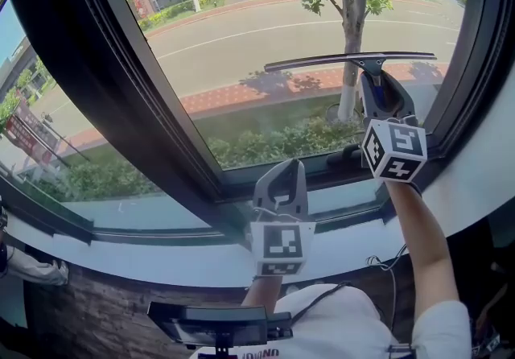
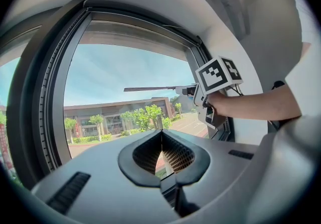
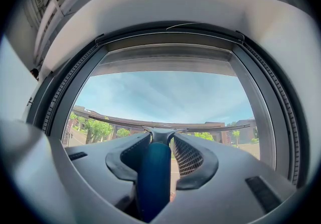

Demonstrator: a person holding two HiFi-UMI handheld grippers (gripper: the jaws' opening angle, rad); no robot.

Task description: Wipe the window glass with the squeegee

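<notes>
The squeegee's long dark blade (image 1: 346,61) lies level against the window glass (image 1: 265,19), right of the pane's middle. Its blue handle (image 3: 153,178) runs down between the jaws of my right gripper (image 1: 380,84), which is shut on it. In the right gripper view the blade (image 3: 125,122) spans the pane just beyond the right gripper (image 3: 161,140). My left gripper (image 1: 291,168) hangs lower, near the pane's bottom frame, shut with nothing in it. The left gripper view shows the left gripper (image 2: 161,135) with its tips touching, and the squeegee blade (image 2: 150,88) up to the right on the glass.
A thick dark mullion (image 1: 121,84) slants along the pane's left side, with another pane beyond it. A white sill (image 1: 161,249) runs under the window. The dark frame (image 1: 467,59) bounds the pane's right side, beside a white wall. A black device (image 1: 217,321) sits below at my chest.
</notes>
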